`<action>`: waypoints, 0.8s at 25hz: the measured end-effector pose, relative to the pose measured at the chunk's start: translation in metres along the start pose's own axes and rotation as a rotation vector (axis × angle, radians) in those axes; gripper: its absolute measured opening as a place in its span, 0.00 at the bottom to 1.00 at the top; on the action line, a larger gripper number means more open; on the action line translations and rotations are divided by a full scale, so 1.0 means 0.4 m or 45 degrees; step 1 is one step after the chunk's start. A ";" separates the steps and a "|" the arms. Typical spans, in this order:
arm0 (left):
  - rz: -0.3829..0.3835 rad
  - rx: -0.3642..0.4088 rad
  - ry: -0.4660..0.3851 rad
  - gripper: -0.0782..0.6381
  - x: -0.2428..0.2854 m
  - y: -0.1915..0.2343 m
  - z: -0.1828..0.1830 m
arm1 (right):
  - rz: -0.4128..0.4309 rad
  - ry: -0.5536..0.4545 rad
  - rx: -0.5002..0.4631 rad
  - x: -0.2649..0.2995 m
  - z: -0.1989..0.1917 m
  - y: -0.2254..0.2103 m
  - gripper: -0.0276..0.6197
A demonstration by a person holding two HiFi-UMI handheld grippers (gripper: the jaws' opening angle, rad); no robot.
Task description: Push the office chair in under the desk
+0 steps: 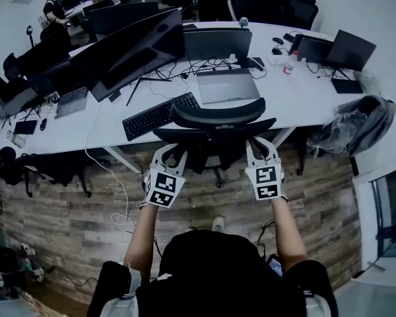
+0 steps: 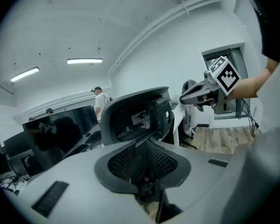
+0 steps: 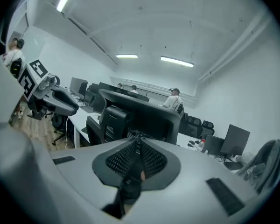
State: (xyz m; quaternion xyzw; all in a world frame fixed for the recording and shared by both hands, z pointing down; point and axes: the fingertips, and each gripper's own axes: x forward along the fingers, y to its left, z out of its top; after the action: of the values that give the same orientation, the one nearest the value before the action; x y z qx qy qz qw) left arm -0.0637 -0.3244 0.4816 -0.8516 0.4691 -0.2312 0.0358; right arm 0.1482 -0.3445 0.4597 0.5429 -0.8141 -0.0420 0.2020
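Note:
In the head view the black office chair (image 1: 214, 140) stands at the white desk (image 1: 297, 104), its headrest (image 1: 218, 114) at the desk's front edge. My left gripper (image 1: 166, 153) sits at the left side of the chair's back and my right gripper (image 1: 261, 148) at the right side; I cannot tell if either touches it. In the left gripper view the left gripper (image 2: 141, 164) shows a narrow dark gap between its pads, with the headrest (image 2: 135, 118) beyond. In the right gripper view the right gripper (image 3: 136, 160) has its pads together, nothing between them, and the chair back (image 3: 140, 113) lies just ahead.
On the desk lie a keyboard (image 1: 160, 114), a laptop (image 1: 228, 86) and dark monitors (image 1: 129, 55). A grey bag (image 1: 356, 124) hangs on a chair at the right. A white cable (image 1: 119, 203) trails over the wooden floor. People stand at the far desks.

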 end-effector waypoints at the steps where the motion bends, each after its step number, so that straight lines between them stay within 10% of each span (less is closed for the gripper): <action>1: 0.010 0.000 -0.006 0.23 -0.010 0.000 0.005 | -0.004 -0.011 0.007 -0.008 0.009 0.005 0.10; 20: 0.068 -0.140 -0.220 0.13 -0.115 -0.001 0.093 | -0.056 -0.127 0.125 -0.113 0.058 0.060 0.08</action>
State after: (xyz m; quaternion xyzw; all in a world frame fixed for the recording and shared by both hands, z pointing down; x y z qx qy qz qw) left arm -0.0683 -0.2926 0.4321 -0.8562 0.4989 -0.1296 0.0356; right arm 0.1336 -0.2976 0.4325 0.5671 -0.8121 -0.0334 0.1332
